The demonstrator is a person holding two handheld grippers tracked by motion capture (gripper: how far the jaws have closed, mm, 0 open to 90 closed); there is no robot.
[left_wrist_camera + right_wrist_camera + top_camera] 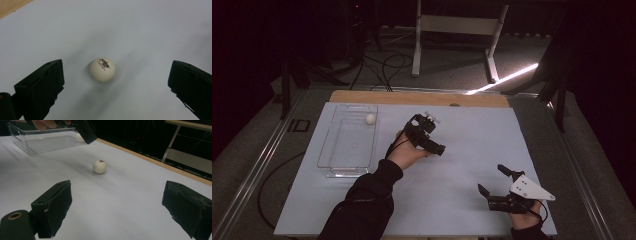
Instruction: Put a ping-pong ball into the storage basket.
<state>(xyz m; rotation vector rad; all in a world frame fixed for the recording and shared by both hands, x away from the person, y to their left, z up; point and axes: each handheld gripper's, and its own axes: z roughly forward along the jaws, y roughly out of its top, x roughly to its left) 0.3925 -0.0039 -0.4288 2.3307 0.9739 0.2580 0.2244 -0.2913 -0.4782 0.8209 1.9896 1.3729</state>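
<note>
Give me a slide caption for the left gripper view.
Open black fingers of the left gripper flank a small white printed ping-pong ball resting on the white table.

Clear tray (347,145) sits on the table (472,150) at far left, one ball (370,118) in its far right corner. Second ball (102,69) lies on the table right of the tray, between the left gripper's (115,82) spread jaws; right gripper (497,182) near right.

The white ball (102,69) bears a small printed logo, too blurred to read.
</note>
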